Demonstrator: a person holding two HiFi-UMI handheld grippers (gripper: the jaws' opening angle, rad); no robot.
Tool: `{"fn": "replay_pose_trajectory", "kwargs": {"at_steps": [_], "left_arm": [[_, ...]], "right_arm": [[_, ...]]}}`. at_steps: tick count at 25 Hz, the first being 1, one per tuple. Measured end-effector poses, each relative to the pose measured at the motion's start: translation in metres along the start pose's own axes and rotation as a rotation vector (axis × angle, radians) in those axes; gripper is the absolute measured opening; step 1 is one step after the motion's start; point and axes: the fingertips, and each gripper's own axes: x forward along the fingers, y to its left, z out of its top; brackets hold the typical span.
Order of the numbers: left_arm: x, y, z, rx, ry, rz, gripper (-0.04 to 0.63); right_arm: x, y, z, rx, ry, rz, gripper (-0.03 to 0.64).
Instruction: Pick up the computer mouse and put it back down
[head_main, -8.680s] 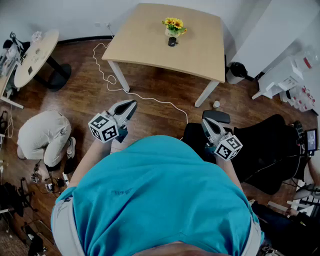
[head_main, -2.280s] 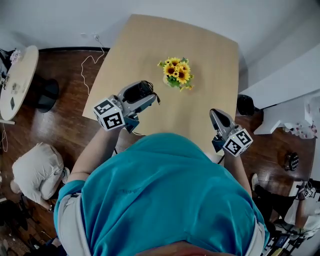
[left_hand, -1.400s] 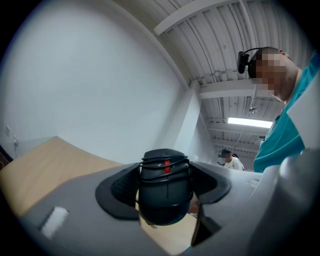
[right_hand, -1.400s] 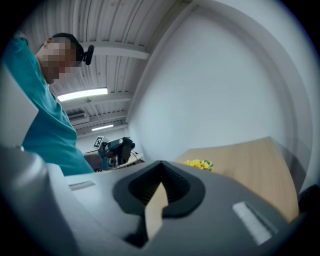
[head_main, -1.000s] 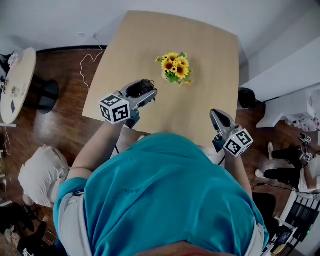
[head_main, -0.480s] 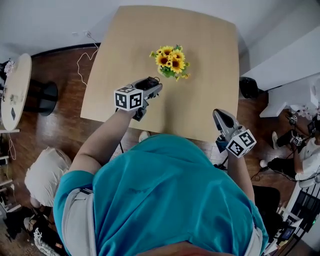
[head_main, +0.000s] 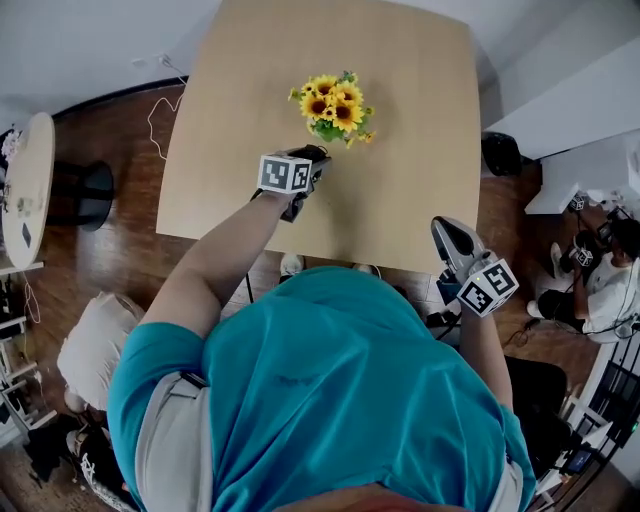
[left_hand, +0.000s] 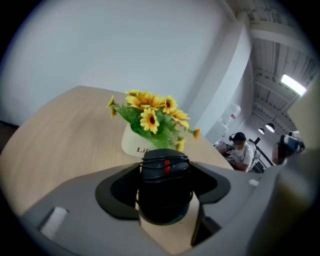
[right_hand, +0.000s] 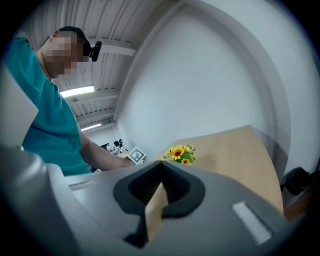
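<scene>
- The left gripper (head_main: 310, 160) has its fingers clamped on the black mouse (left_hand: 164, 190), one on each side.
- The mouse is over the bench (head_main: 420, 120), near the flowers (head_main: 332, 100), at their 7 o'clock; I cannot tell whether it touches the bench.
- The right gripper (head_main: 447, 232) has its fingers together and empty, at 4 o'clock of the flowers, well apart from them.

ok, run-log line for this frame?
left gripper: shut on computer mouse | place: above table, near side of sunflower pot, touchdown unclear | right gripper: shut, empty

Potted sunflowers (head_main: 330, 103) on wooden table (head_main: 425, 150)
</scene>
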Motion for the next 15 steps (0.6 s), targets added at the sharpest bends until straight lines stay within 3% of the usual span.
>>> {"fn": "replay_pose_trajectory", "kwargs": {"at_steps": [15], "left_arm": [[0.065,0.029,-0.025,0.022,0.149,0.196,0.313]], "right_arm": [[-0.032,-0.010,-0.030,0.056,0.027,-0.059,0.000]]}}
